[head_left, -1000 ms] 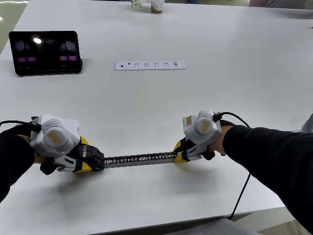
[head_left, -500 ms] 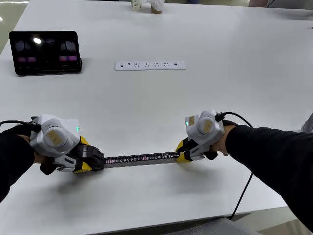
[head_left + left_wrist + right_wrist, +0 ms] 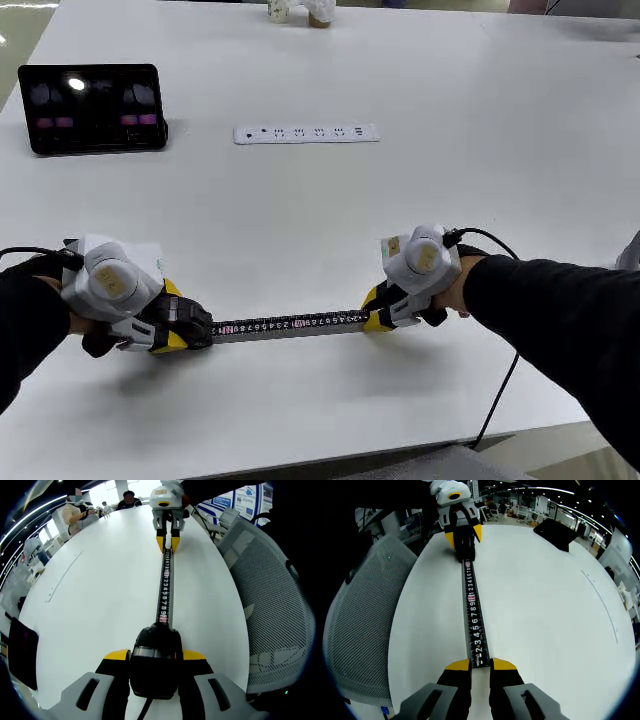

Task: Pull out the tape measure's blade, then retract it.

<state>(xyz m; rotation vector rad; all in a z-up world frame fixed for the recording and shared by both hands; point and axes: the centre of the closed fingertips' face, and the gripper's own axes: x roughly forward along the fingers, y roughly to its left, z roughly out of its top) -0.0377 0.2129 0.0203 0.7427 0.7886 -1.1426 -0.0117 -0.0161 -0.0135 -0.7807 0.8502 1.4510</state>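
Tape measure [image 3: 188, 320] sits on the white counter [image 3: 420, 150], close to the person's edge, and its black case is squeezed tight between the jaws of the left gripper [image 3: 156, 656], one jaw on each side. Its blade [image 3: 290, 324] is out and lies flat and straight across the counter to the right gripper [image 3: 480, 666], whose jaws are pinched almost all the way together on the blade's end. A dark tablet [image 3: 93, 107] and a white power strip [image 3: 307, 133] lie farther back on the counter, well apart from the tape measure.
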